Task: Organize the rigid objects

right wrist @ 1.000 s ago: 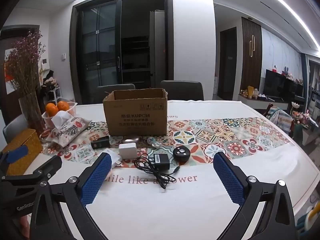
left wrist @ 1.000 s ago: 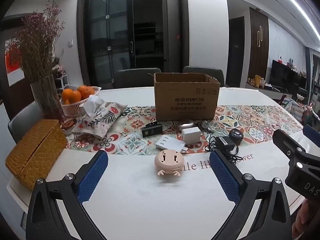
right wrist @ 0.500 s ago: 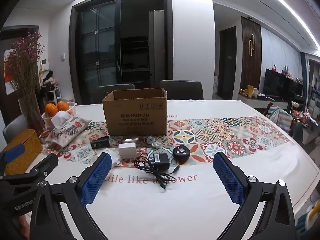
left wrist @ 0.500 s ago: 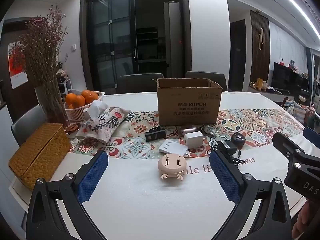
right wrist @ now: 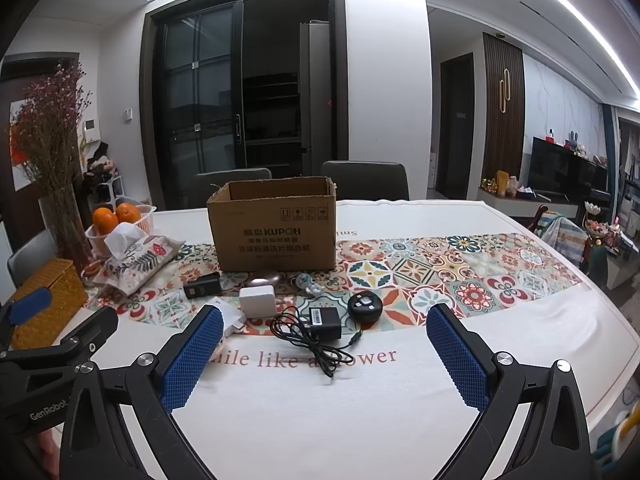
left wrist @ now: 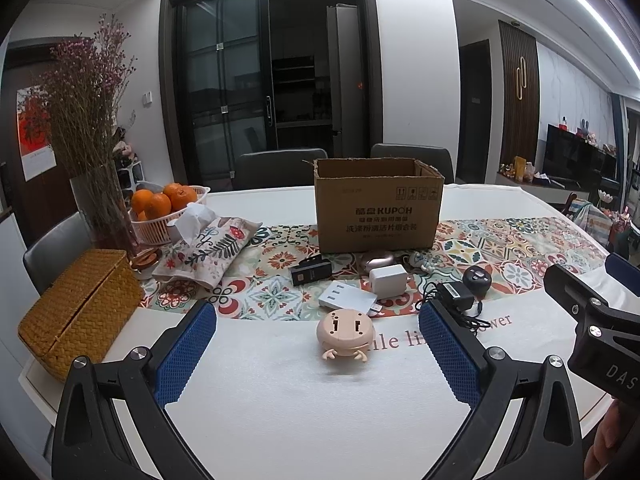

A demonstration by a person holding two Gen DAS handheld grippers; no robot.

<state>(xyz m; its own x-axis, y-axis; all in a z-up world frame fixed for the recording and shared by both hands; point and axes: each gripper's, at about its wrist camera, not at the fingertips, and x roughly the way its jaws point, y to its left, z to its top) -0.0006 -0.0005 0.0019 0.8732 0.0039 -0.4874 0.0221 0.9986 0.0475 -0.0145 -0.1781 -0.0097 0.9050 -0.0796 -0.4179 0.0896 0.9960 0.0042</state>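
An open cardboard box (left wrist: 378,206) (right wrist: 276,226) stands on the patterned runner. In front of it lie a pink round crab-shaped toy (left wrist: 346,332), a white power strip (left wrist: 347,297), a white charger cube (left wrist: 388,281) (right wrist: 257,300), a black adapter with cable (left wrist: 456,297) (right wrist: 324,322), a black round device (left wrist: 477,279) (right wrist: 365,306) and a small black box (left wrist: 311,273) (right wrist: 203,285). My left gripper (left wrist: 318,344) is open above the white cloth, with the pink toy ahead between its fingers. My right gripper (right wrist: 324,354) is open, facing the adapter cable.
A woven wicker box (left wrist: 76,310) sits at the left table edge. Behind it are a vase of dried flowers (left wrist: 94,160), a basket of oranges (left wrist: 164,208) and a floral tissue pouch (left wrist: 208,248). Chairs (right wrist: 364,180) stand beyond the table.
The left gripper's view has tilted up and drawn back slightly, so the toy and box sit a little higher in frame. The right gripper has barely moved.
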